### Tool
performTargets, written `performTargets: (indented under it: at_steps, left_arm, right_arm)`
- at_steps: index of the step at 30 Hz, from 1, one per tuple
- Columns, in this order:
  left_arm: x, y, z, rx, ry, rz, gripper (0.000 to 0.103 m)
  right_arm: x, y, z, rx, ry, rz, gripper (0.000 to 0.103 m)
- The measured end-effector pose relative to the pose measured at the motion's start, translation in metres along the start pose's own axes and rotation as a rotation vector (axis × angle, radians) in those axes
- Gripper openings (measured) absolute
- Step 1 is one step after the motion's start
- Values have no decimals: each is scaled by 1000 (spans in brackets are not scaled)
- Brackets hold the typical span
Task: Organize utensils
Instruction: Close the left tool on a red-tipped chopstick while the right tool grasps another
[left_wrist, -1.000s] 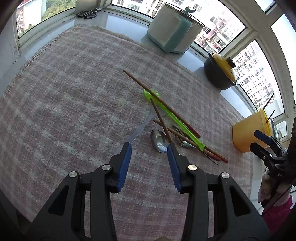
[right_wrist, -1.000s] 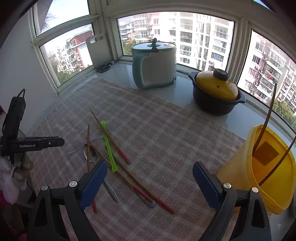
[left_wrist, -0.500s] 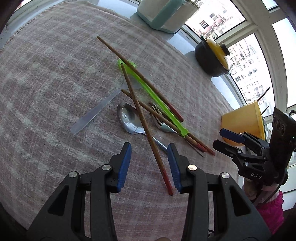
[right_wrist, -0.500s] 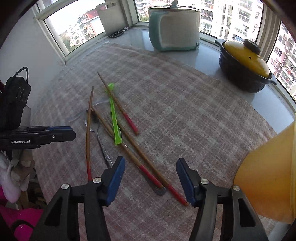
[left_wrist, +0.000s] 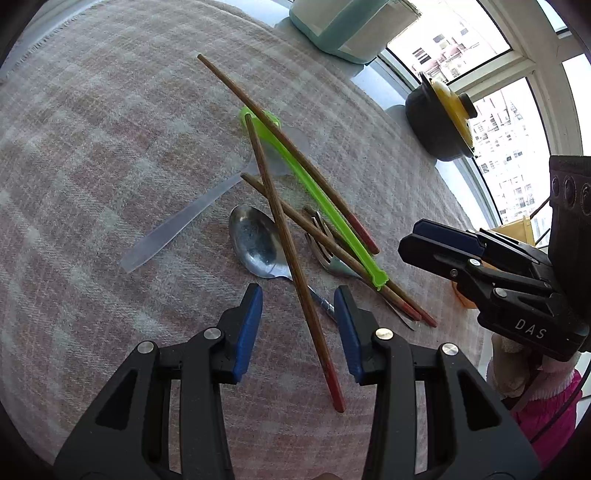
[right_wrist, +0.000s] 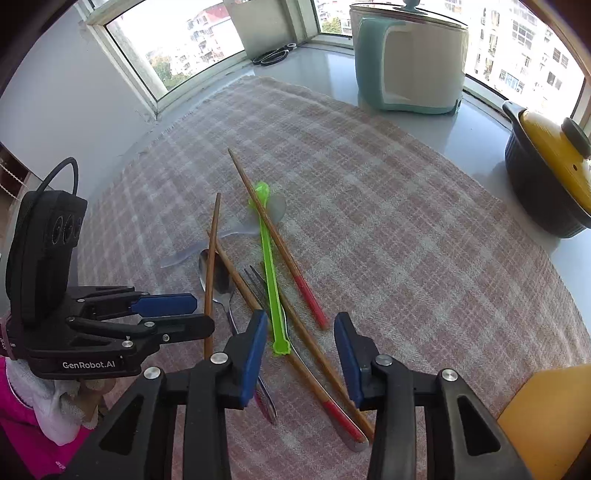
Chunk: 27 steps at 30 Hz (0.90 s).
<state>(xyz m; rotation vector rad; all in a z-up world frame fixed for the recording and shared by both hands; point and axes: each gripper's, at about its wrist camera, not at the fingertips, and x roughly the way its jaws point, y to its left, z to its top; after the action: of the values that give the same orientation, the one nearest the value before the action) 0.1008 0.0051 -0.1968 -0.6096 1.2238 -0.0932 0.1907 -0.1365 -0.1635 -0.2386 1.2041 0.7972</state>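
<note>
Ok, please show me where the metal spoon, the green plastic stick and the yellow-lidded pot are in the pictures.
metal spoon (left_wrist: 255, 242): left wrist view, middle of its bowl.
green plastic stick (right_wrist: 269, 266): right wrist view, middle of its shaft.
yellow-lidded pot (right_wrist: 546, 155): right wrist view, on the yellow lid.

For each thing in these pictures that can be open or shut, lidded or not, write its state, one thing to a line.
Left gripper: open, straddling a chopstick, not gripping.
Right gripper: open, jaws just been closing, nothing gripped.
Dark pot: yellow lid on.
Cooker: lid on.
</note>
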Motion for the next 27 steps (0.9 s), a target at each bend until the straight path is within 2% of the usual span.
performTargets:
  at_steps: [7, 9, 15, 24, 27]
  left_arm:
    - [6, 2, 1, -15, 2, -1, 40]
    - [7, 3, 2, -24, -1, 3, 35]
    - [10, 4, 4, -30, -5, 6, 29]
    - [15, 8, 10, -36, -8, 15, 13]
    - [15, 9, 11, -40, -7, 12, 12]
  right_arm:
    - [30, 8, 28, -44, 50, 1, 31]
    - [37, 11, 33, -65, 65, -18, 28]
    - [53, 13, 41, -122, 114, -62, 22]
    - [66, 22, 51, -182, 141, -77, 21]
    - [72, 25, 57, -194, 148, -87, 21]
